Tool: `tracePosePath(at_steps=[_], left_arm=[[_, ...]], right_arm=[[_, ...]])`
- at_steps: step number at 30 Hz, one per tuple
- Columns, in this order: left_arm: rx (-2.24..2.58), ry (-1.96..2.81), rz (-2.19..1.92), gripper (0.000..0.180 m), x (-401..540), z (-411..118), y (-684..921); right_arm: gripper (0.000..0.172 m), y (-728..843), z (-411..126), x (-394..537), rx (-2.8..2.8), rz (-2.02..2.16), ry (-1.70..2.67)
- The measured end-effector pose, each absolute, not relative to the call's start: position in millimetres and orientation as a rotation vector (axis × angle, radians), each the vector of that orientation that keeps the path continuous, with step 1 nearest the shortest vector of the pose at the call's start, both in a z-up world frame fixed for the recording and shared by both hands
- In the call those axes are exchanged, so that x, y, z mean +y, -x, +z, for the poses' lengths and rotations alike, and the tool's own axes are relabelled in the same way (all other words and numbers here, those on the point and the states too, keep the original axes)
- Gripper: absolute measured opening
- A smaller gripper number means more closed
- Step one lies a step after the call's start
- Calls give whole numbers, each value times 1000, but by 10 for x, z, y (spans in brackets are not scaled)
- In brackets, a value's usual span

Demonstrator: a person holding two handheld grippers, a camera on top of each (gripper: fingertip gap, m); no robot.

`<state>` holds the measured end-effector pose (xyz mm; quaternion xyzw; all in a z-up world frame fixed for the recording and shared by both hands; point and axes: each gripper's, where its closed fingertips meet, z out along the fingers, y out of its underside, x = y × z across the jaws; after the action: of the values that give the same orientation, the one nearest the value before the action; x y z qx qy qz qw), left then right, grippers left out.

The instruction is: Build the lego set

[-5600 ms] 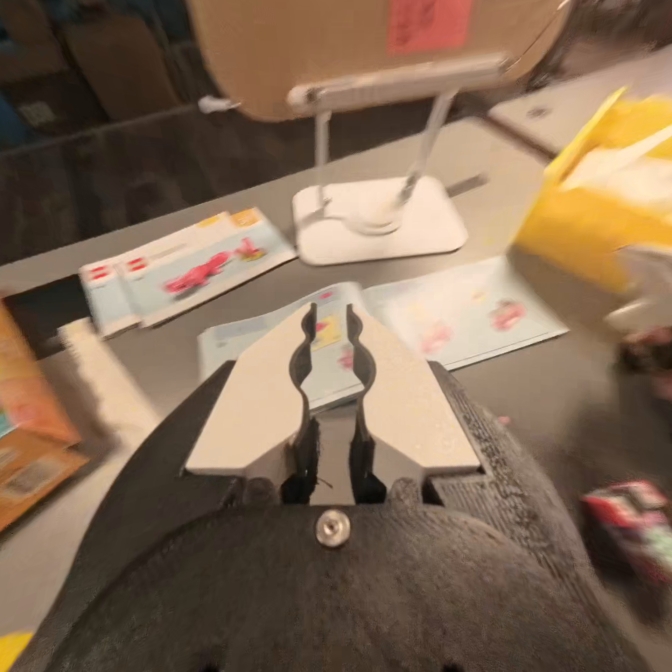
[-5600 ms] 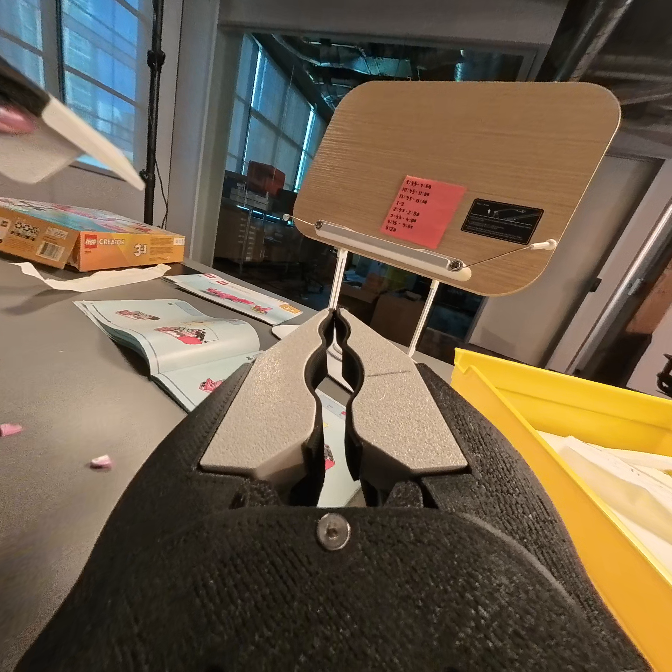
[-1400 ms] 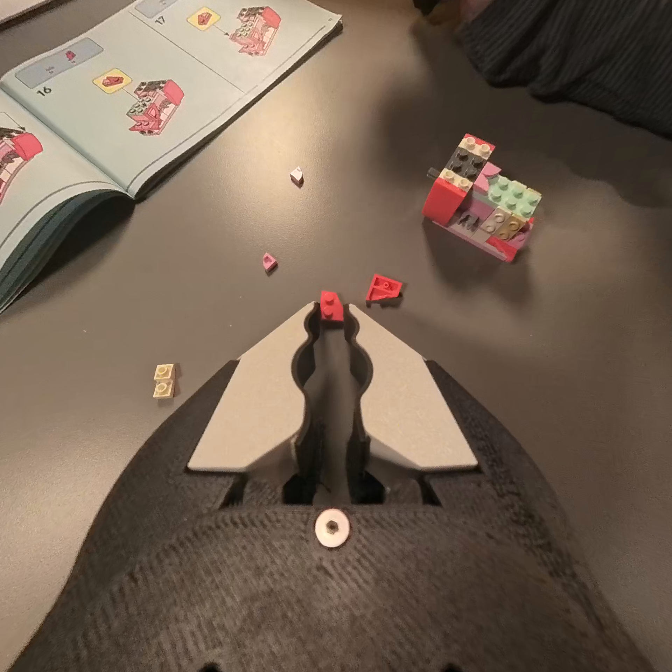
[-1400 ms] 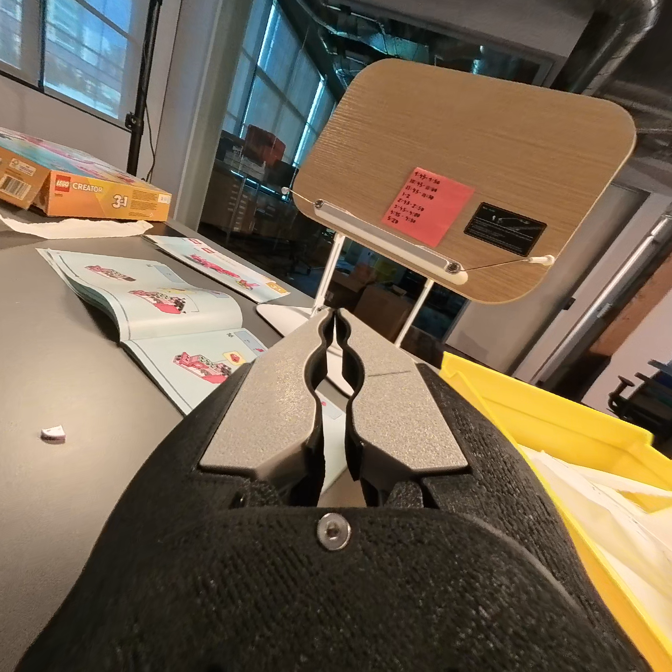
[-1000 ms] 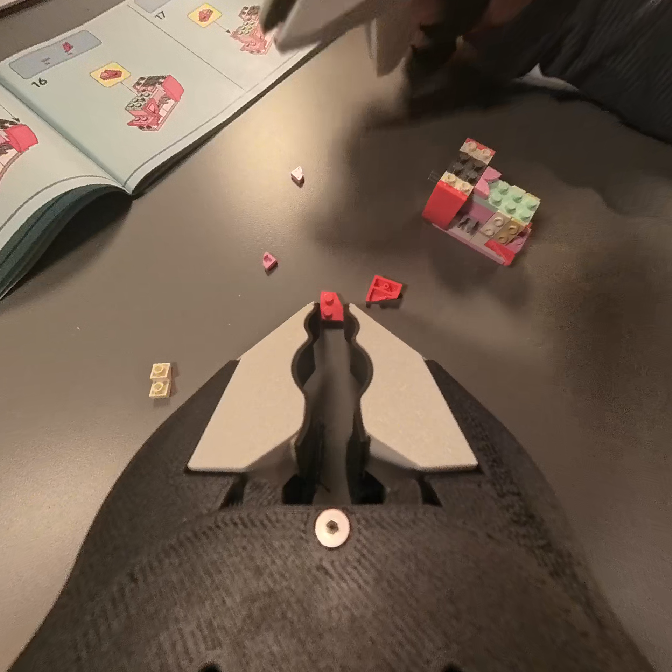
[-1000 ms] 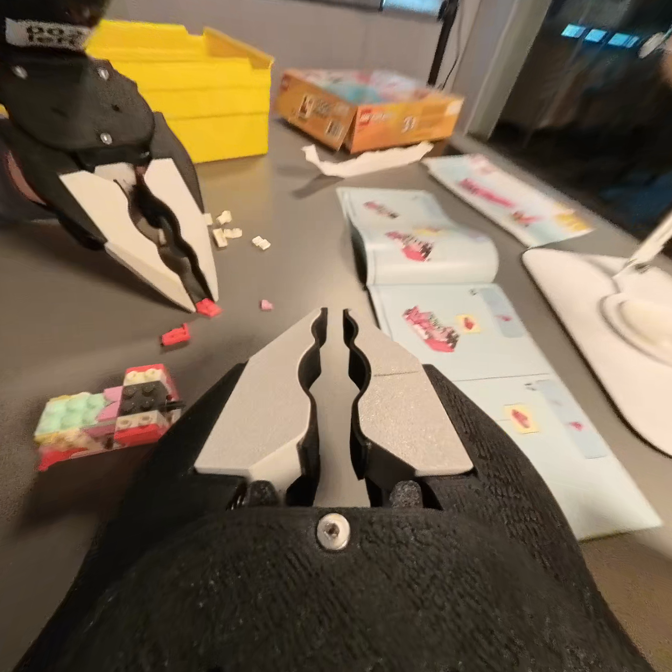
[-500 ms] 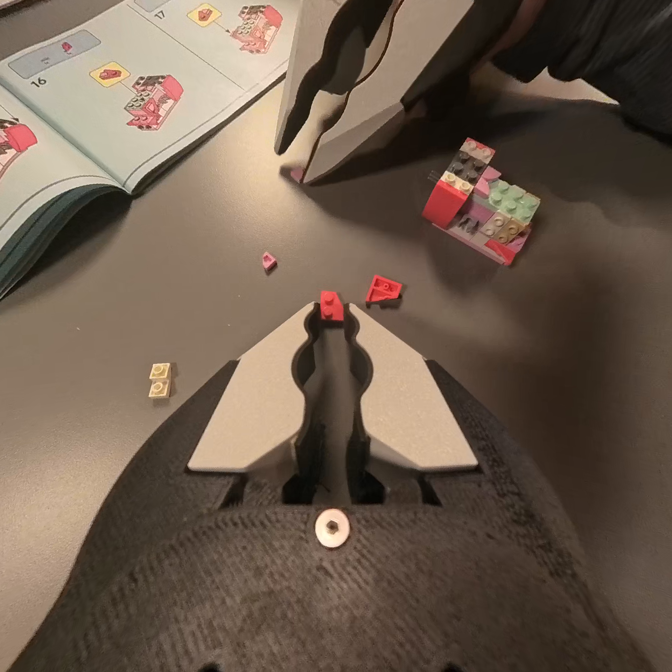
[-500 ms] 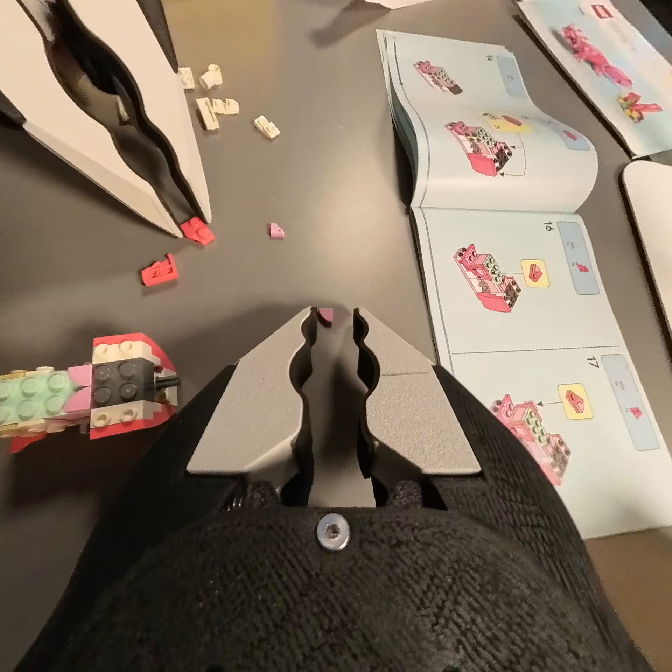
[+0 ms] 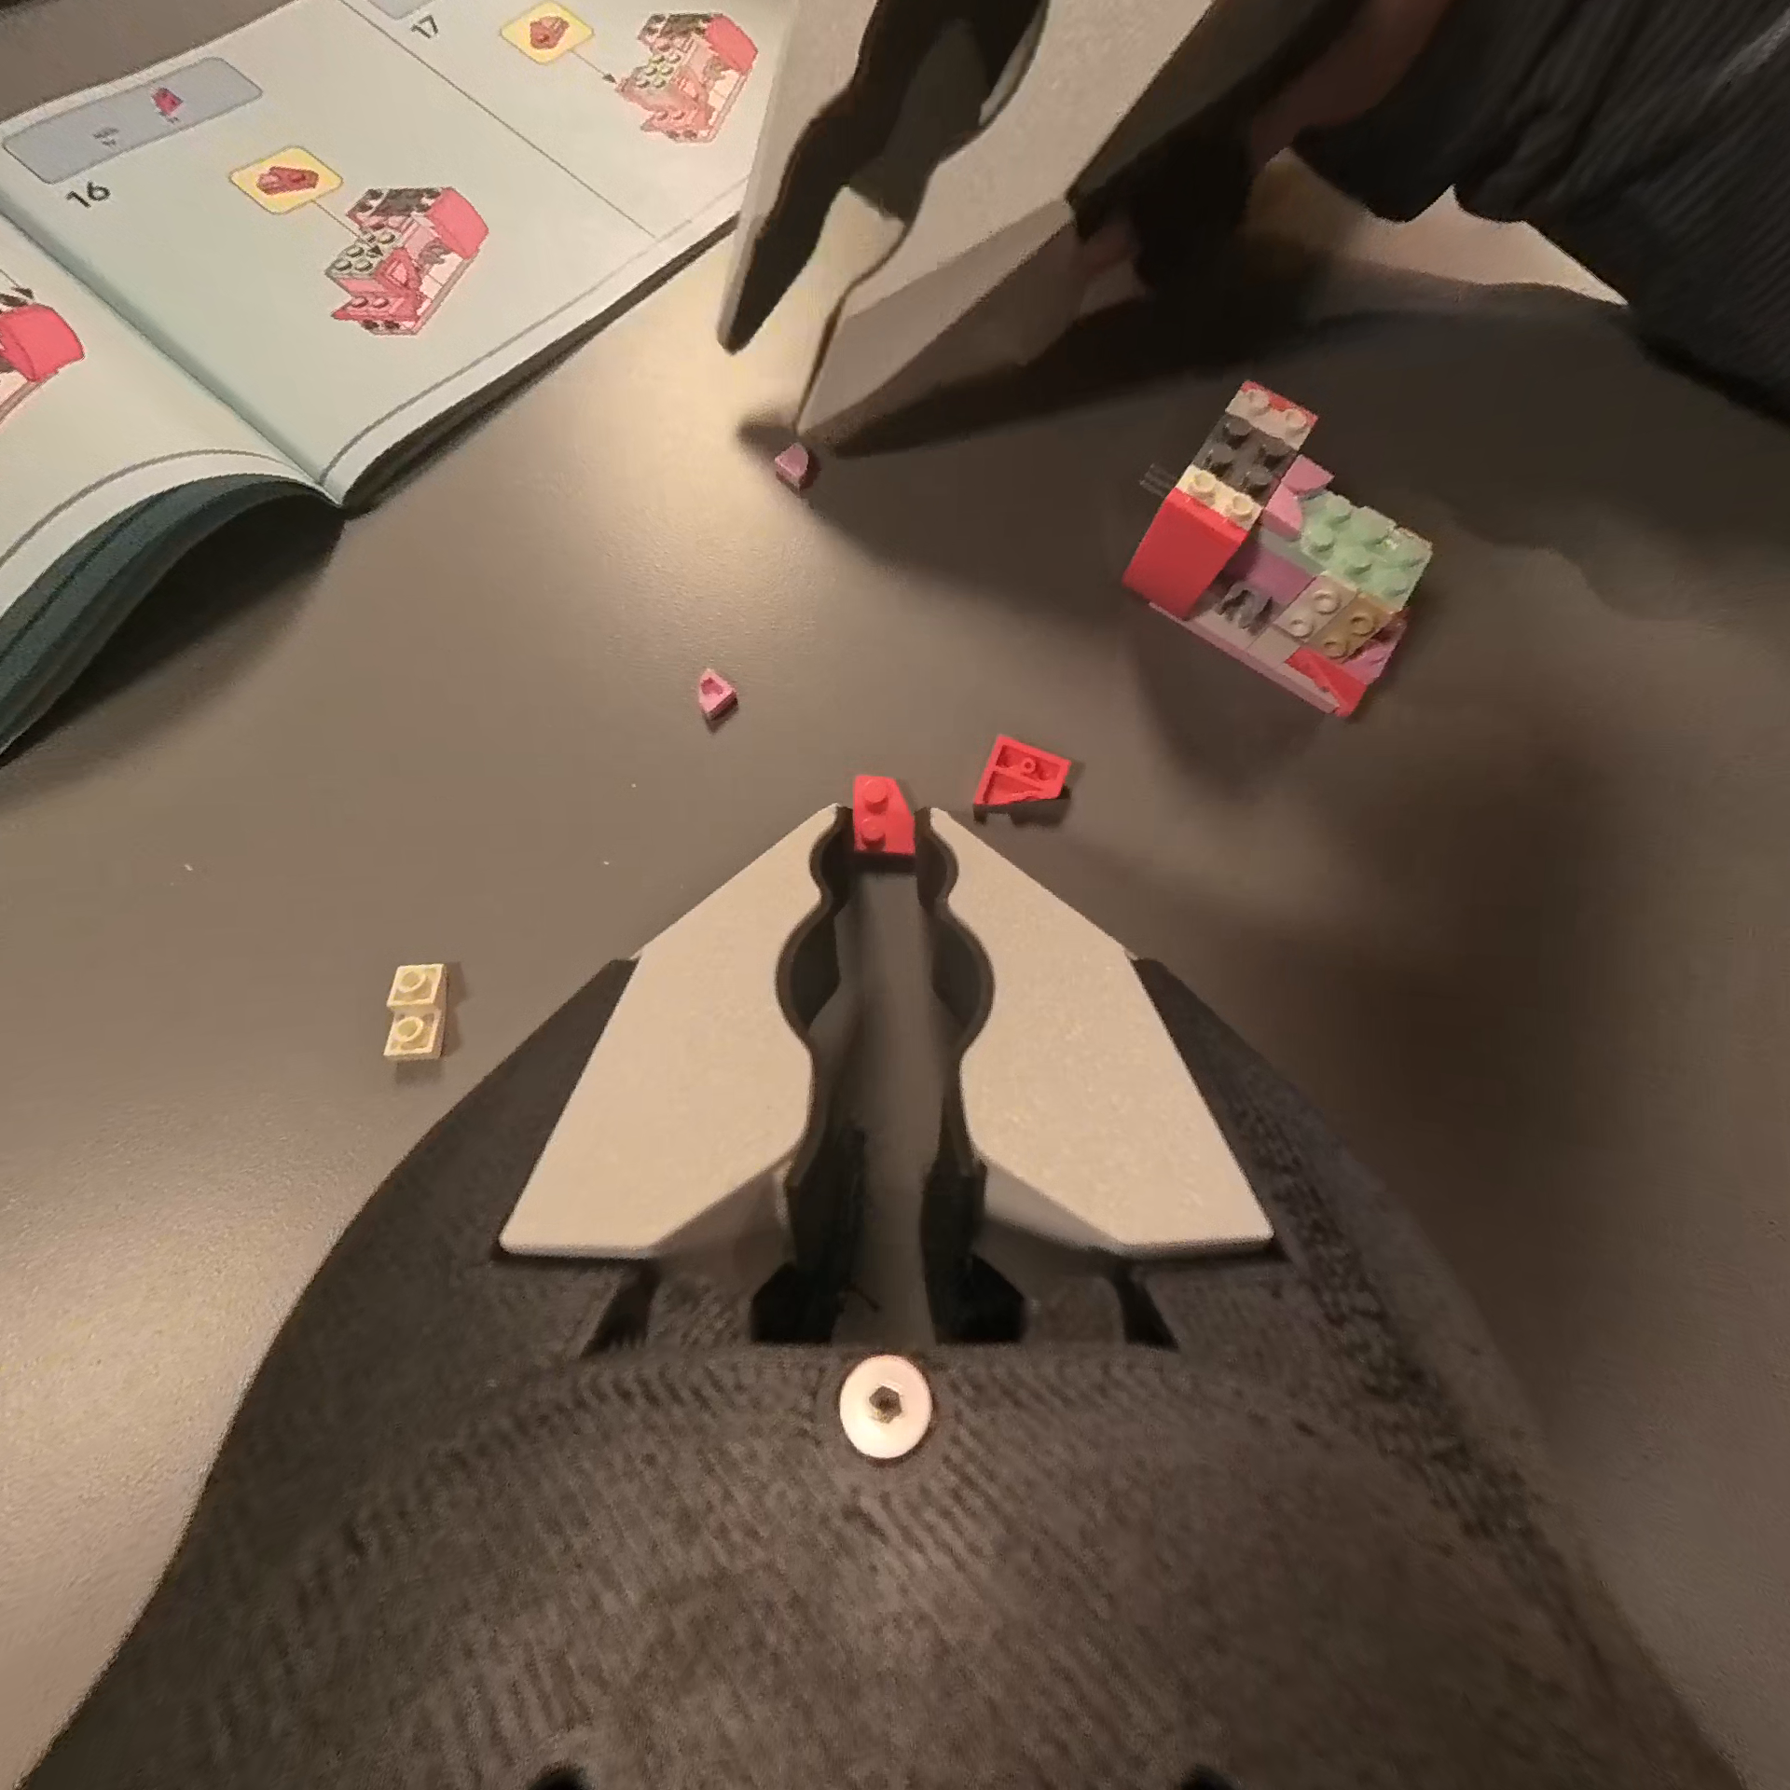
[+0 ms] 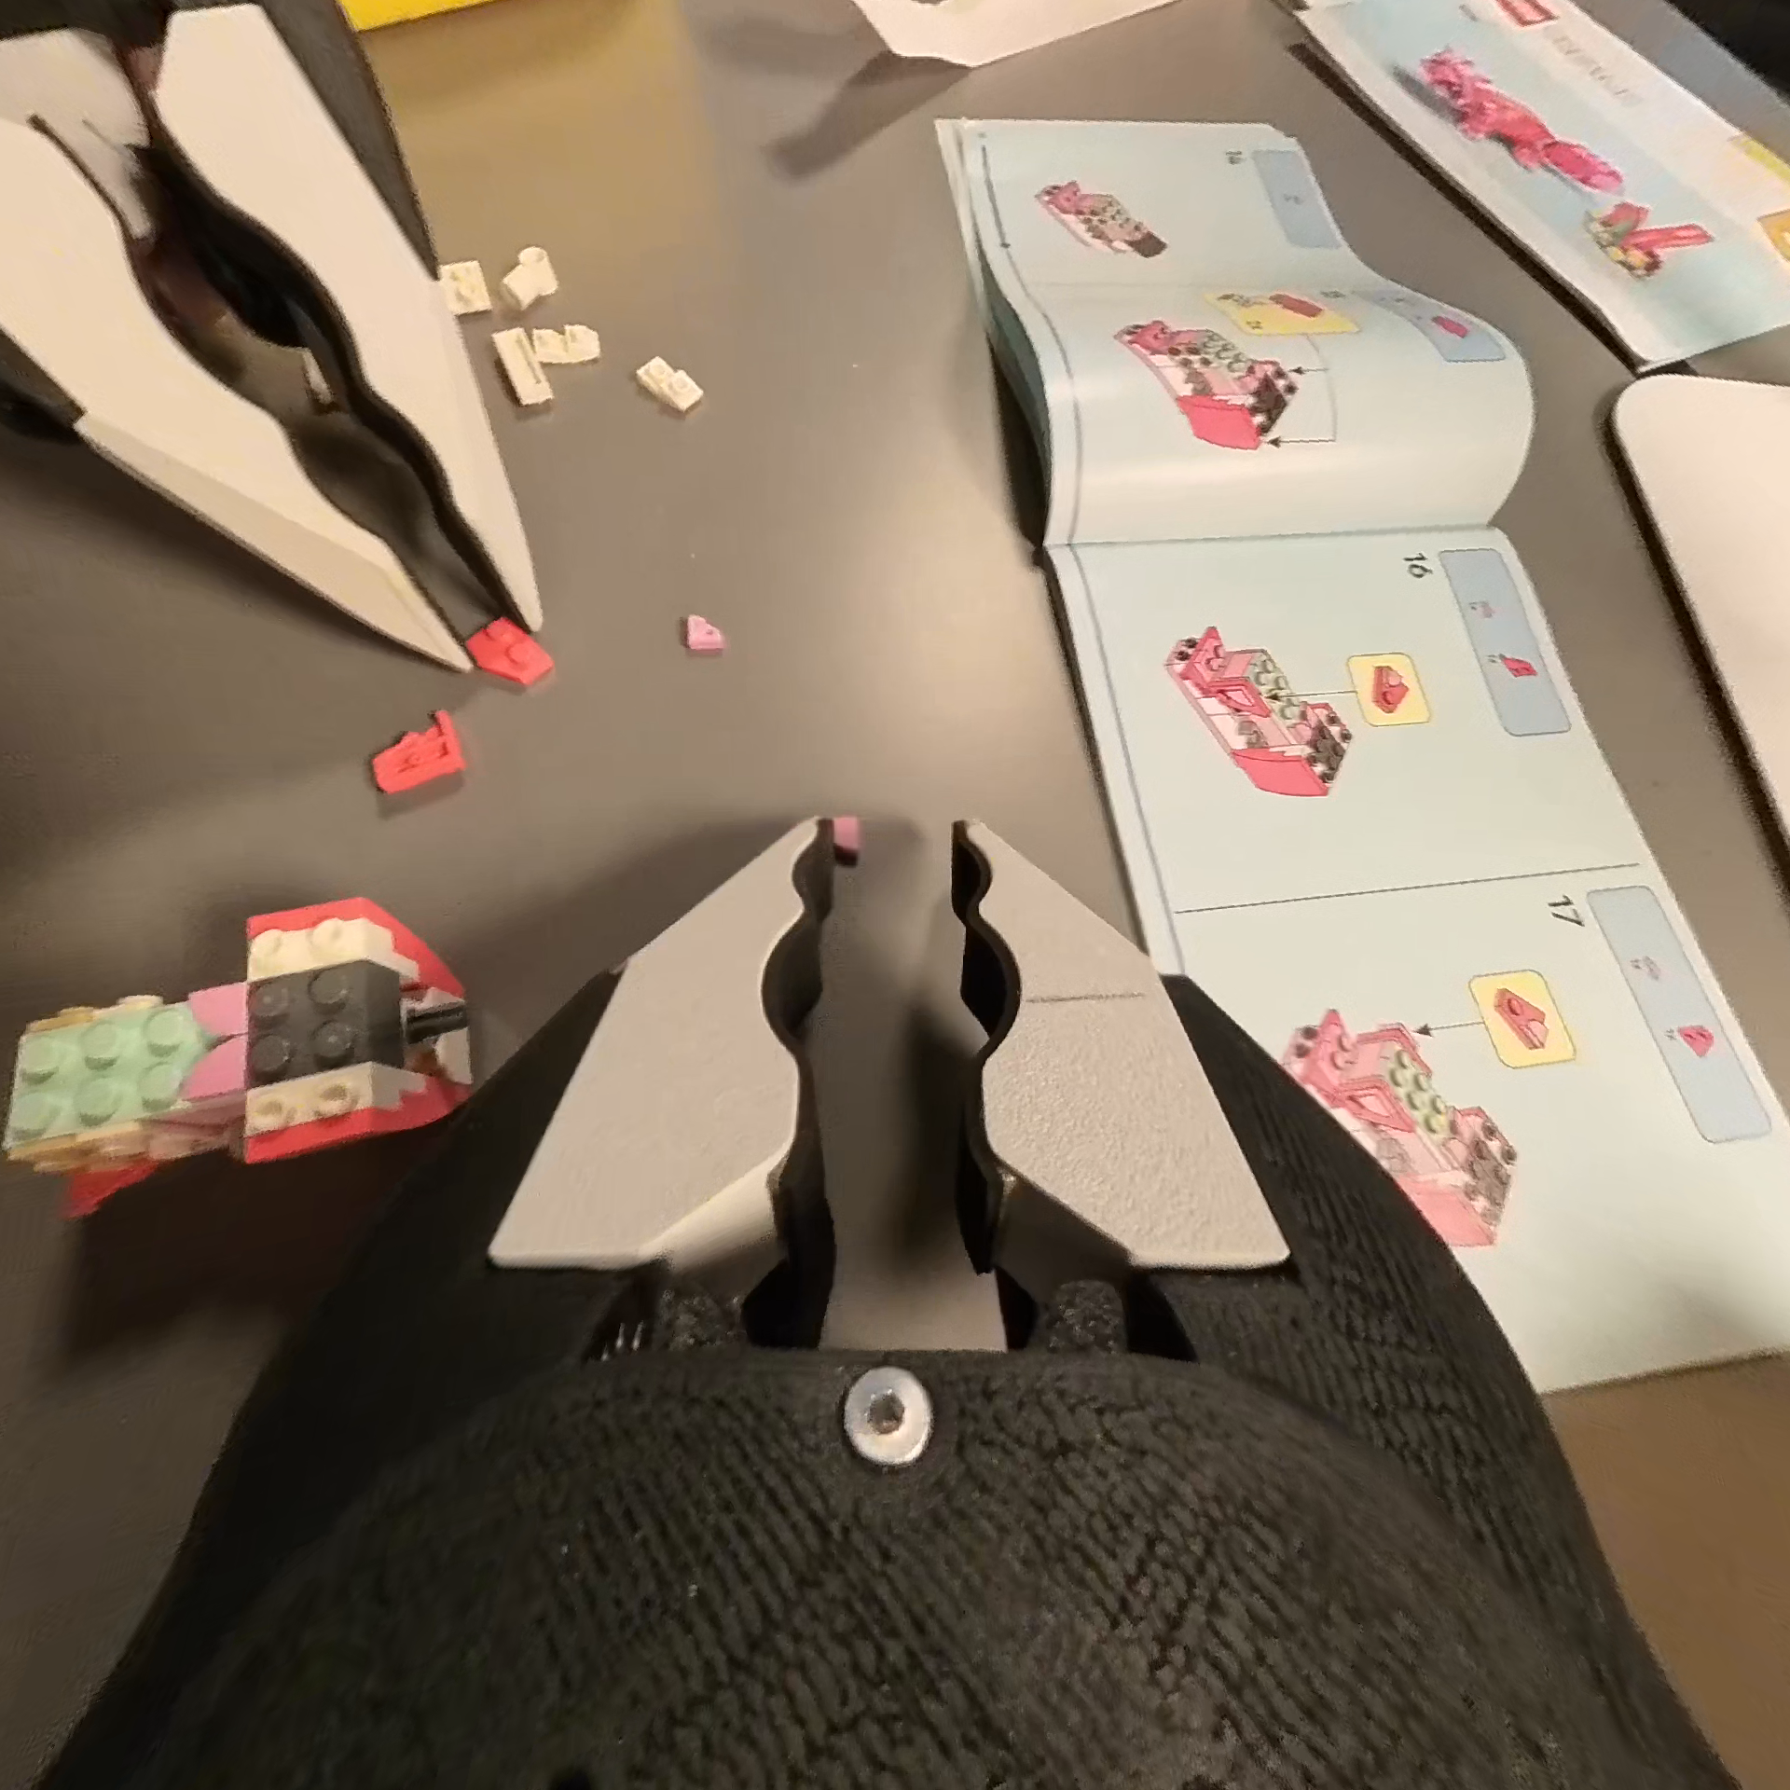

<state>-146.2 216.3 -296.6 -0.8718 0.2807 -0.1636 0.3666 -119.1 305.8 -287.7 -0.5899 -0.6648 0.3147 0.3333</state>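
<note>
My left gripper (image 9: 883, 823) is shut on a small red wedge brick (image 9: 881, 817), and both tips press on it at the dark table. It shows the same way in the right wrist view (image 10: 494, 634), with the red brick (image 10: 509, 651) at its tips. My right gripper (image 10: 886, 833) is open, tips down at the table. A tiny pink piece (image 10: 845, 838) lies between its fingers against the left finger; the right finger stands clear of it. In the left wrist view the right gripper (image 9: 775, 387) is just above this pink piece (image 9: 794, 465).
A partly built brick model (image 9: 1279, 542) (image 10: 242, 1046) stands close by. A second red wedge plate (image 9: 1022, 775), another pink piece (image 9: 715, 694) and tan plates (image 9: 416, 1010) lie loose. White pieces (image 10: 542, 329), an open instruction booklet (image 10: 1356, 678) and a white stand base (image 10: 1724, 581) lie farther off. Across from one pair of fingers to the other is roughly 10 cm.
My right gripper swung down from facing the book stand to the table and opened around the tiny pink piece. My left gripper stayed still, shut on the red brick.
</note>
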Motion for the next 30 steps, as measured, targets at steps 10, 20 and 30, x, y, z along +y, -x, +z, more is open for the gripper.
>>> tracePosePath(at_steps=[10, 20, 30], left_arm=[[721, 2242, -421, 12, 2163, -2966, 1463], [712, 2240, -439, 12, 2165, -2967, 1455], [712, 2240, -446, 12, 2164, -2968, 1443]], right_arm=[[20, 1159, -2947, 3081, -1754, 758, 1569], [18, 1194, -2936, 3175, -1704, 697, 1582], [29, 1151, -2939, 3111, -1736, 738, 1574]])
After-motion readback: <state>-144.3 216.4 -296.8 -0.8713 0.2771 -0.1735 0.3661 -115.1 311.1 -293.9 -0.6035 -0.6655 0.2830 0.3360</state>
